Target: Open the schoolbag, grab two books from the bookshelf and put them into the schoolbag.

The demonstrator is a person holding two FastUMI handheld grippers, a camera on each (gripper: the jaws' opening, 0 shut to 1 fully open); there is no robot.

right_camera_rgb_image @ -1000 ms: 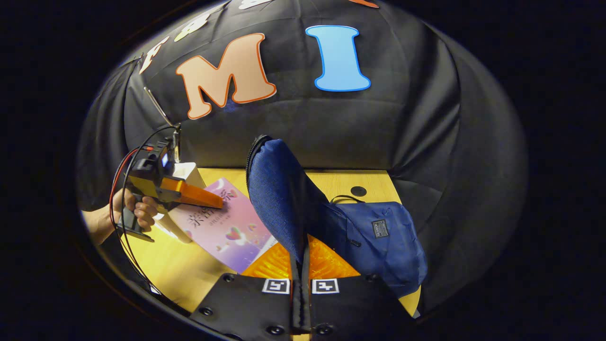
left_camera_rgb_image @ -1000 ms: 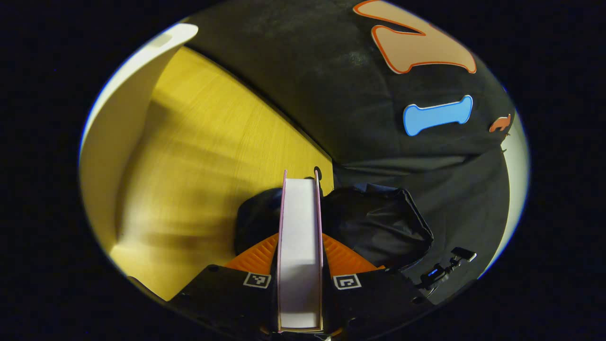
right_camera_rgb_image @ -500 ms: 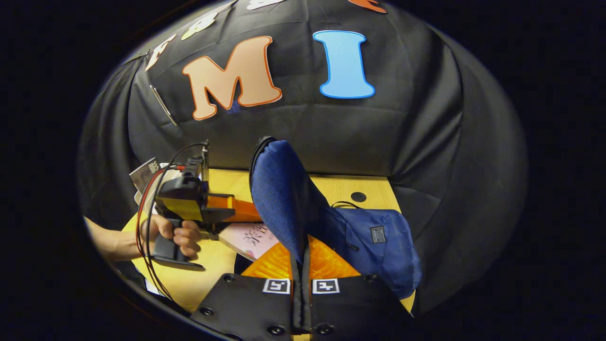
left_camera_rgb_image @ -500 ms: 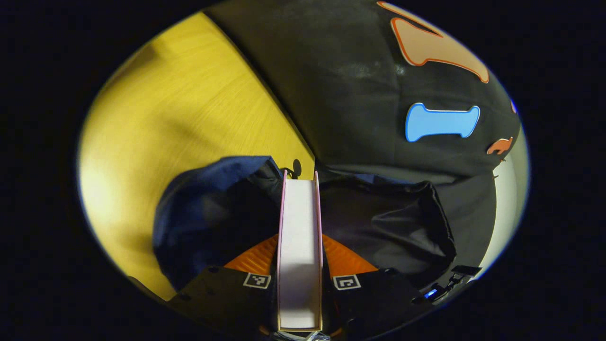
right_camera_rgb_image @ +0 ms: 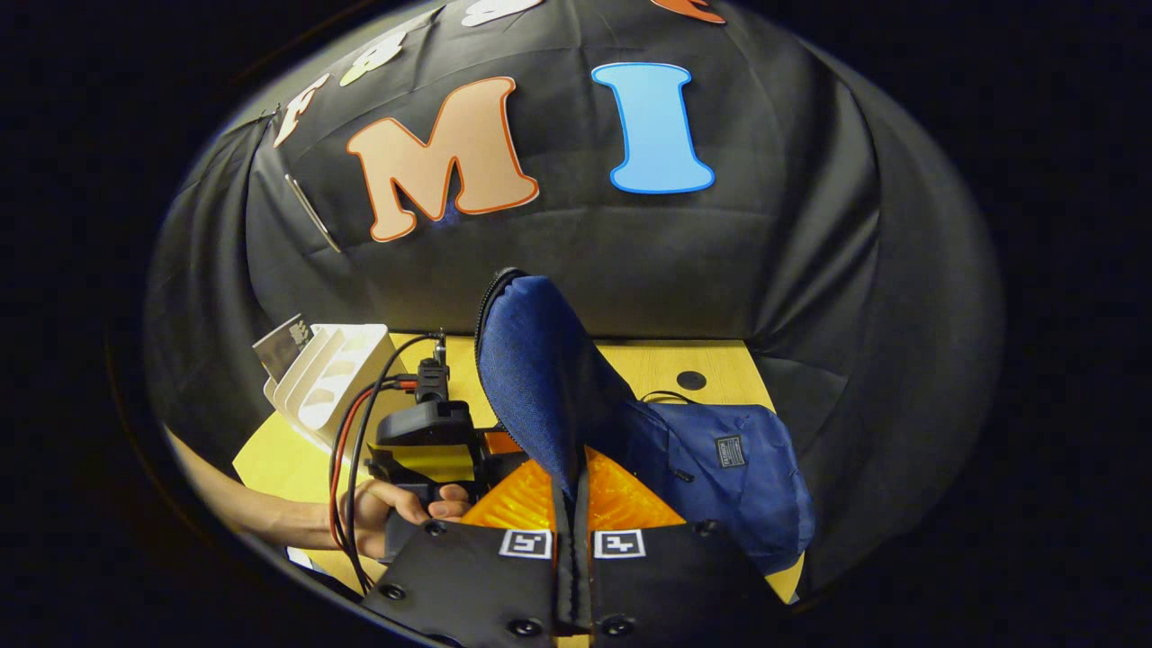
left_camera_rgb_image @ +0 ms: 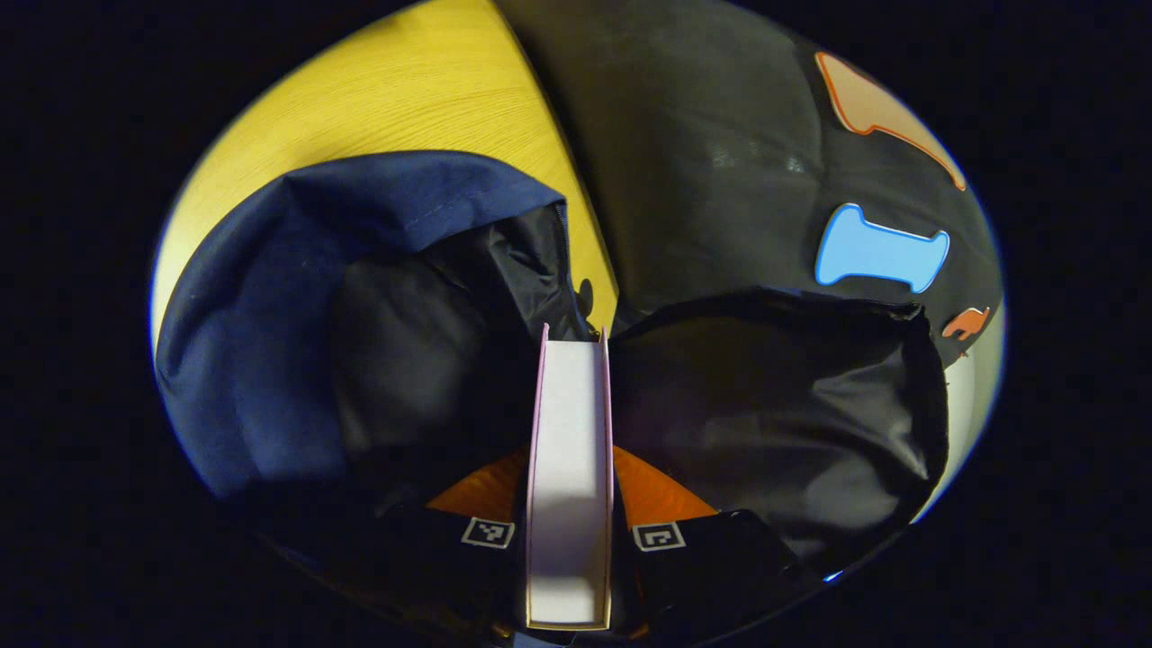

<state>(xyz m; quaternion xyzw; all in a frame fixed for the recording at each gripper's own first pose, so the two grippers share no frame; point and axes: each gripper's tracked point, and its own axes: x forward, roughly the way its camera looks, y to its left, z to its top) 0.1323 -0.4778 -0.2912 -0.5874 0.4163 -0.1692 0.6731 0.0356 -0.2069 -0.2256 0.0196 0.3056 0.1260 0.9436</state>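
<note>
Clearly, the left tool (left_camera_rgb_image: 569, 504) pinches a book (left_camera_rgb_image: 569, 468) edge-on between its two fingers: pale page block facing the camera, thin pink covers on either side. The book's far end points into the open mouth of the schoolbag (left_camera_rgb_image: 297, 297), whose outer cloth is navy blue and whose lining is black and slightly glossy, slack and creased on both sides of the book. Seen from the right gripper view, the right tool (right_camera_rgb_image: 573, 549) is pressed together on the schoolbag's flap (right_camera_rgb_image: 531, 369), holding that blue woven panel upright with its zipper edge at the top, while the rest of the bag (right_camera_rgb_image: 729, 468) slumps on the yellow wooden worktop (right_camera_rgb_image: 711, 360). A hand (right_camera_rgb_image: 396, 508) grips the left tool's handle beside the flap. Behind it stands a white bookshelf (right_camera_rgb_image: 328, 387) holding another book (right_camera_rgb_image: 281, 346), near the black cloth wall (right_camera_rgb_image: 630, 252).
</note>
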